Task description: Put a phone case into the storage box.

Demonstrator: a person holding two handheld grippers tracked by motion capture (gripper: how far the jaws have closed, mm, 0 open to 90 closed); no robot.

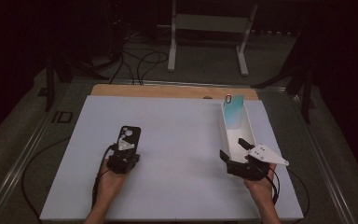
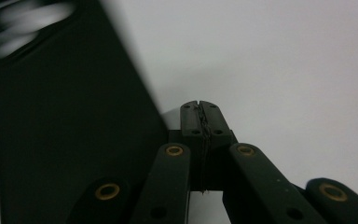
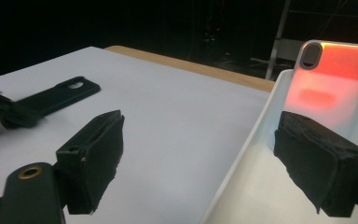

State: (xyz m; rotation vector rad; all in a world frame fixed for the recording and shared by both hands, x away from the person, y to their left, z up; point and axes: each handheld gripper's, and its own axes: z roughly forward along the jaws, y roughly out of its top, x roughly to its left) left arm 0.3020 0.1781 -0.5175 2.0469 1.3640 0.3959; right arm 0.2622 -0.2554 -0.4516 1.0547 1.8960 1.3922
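Black phone case (image 1: 128,136) flat on table, just ahead of left gripper (image 2: 200,122), jaws together, empty.

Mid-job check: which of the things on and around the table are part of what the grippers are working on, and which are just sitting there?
In the job:
- black phone case, flat on the white table, at the shut left gripper
- white bin, its wall between the open right gripper's jaws
- translucent phone case leaning upright inside the bin

Just lying about:
- white metal stand beyond the table
- cables on the floor
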